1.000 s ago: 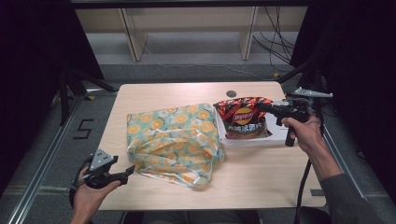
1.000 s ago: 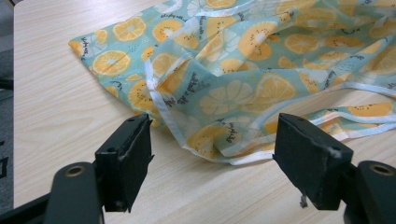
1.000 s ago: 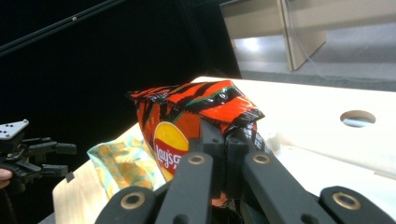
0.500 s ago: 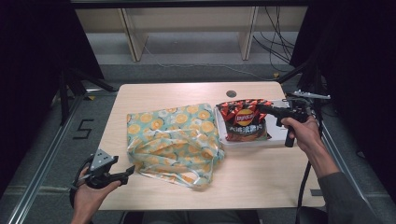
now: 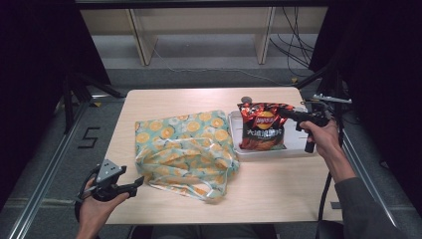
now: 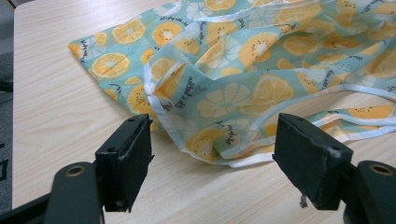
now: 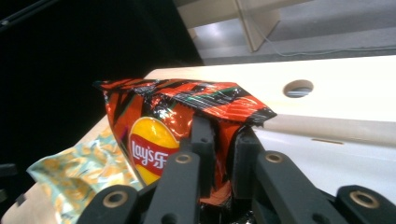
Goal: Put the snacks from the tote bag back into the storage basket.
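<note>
— Two grippers up. Right gripper (image 5: 286, 114) lowered the chip bag (image 5: 261, 132) onto the white tray (image 5: 298, 149); its jaws just began opening, bag edge between them, pads barely pinching.
— So it's releasing?
— Looks like it. Left gripper (image 5: 138, 183) gapes beside the fruit-print tote (image 5: 184, 144), touching nothing.
— Label?
— "Lay's".

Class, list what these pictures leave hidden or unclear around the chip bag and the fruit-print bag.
- White tray: high view, floor mostly covered by the chip bag.
- Chip bag's lower edge: right gripper view, behind the right gripper.
- Fruit-print bag: left gripper view, cut off by top and right edges; contents hidden.
</note>
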Demonstrator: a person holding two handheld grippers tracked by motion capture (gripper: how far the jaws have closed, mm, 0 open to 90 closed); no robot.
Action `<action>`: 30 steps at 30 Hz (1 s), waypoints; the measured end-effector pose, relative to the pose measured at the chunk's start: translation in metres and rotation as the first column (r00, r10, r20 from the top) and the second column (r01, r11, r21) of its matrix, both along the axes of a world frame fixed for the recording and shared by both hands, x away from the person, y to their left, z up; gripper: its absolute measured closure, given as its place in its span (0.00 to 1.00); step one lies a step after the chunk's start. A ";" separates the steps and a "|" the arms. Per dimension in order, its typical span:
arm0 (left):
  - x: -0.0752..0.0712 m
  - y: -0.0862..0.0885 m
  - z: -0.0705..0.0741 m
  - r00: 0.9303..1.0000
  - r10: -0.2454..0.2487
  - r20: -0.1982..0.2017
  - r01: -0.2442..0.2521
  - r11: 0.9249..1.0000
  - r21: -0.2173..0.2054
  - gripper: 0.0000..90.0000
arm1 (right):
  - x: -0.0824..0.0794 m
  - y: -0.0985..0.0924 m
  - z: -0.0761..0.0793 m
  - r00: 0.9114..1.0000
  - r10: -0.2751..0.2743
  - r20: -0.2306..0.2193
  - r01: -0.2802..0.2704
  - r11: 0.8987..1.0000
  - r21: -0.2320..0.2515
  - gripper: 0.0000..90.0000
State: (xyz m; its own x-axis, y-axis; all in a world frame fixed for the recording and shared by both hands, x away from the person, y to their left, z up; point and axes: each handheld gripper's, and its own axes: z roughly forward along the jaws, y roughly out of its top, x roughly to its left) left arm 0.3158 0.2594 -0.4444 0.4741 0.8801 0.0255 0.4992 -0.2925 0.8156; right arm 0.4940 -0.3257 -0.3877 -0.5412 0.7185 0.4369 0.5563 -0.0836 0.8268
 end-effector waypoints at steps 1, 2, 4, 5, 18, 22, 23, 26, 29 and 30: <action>0.000 0.000 0.000 1.000 0.001 -0.002 -0.001 1.000 0.003 0.30 | 0.001 -0.001 0.000 1.000 -0.008 -0.016 0.008 1.000 0.006 0.90; 0.000 0.000 0.000 1.000 0.001 -0.003 -0.001 1.000 0.005 0.30 | 0.002 -0.001 -0.001 1.000 -0.013 -0.020 0.014 1.000 0.012 0.90; 0.001 0.003 0.001 0.999 -0.033 -0.005 0.034 0.999 0.034 0.30 | 0.006 -0.003 -0.003 1.000 -0.015 0.008 0.015 1.000 -0.011 0.89; 0.001 0.002 0.001 1.000 -0.026 -0.010 0.026 0.999 0.025 0.30 | 0.005 -0.001 -0.002 0.999 -0.027 -0.022 0.027 1.000 0.002 0.89; 0.001 0.002 0.000 0.999 -0.033 0.001 0.033 0.999 0.022 0.30 | 0.017 0.001 -0.008 0.996 -0.087 0.008 0.087 0.994 -0.061 0.83; 0.002 0.001 0.000 0.999 -0.033 0.002 0.033 0.999 0.015 0.30 | 0.022 0.002 -0.012 0.995 -0.100 -0.006 0.099 0.993 -0.056 0.80; 0.001 0.001 0.000 1.000 -0.023 -0.001 0.023 1.000 0.012 0.30 | 0.022 0.003 -0.012 0.995 -0.101 -0.020 0.100 0.993 -0.054 0.79; 0.002 0.002 0.001 0.999 -0.038 -0.002 0.038 0.998 0.040 0.30 | 0.026 0.002 -0.014 0.995 -0.102 0.001 0.102 0.992 -0.078 0.77; 0.002 0.002 0.000 0.999 -0.041 -0.004 0.041 0.999 0.032 0.30 | 0.027 0.005 -0.016 0.993 -0.114 -0.015 0.112 0.991 -0.079 0.75; 0.002 0.002 0.000 0.999 -0.042 -0.003 0.042 0.999 0.034 0.30 | 0.028 0.003 -0.016 0.994 -0.109 0.000 0.109 0.989 -0.096 0.75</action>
State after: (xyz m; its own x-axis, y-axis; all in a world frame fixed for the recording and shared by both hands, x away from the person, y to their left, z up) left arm 0.3181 0.2611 -0.4440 0.5111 0.8578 0.0540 0.4877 -0.3411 0.8036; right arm 0.5216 -0.3222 -0.4033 -0.4553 0.8118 0.3657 0.5528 -0.0642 0.8308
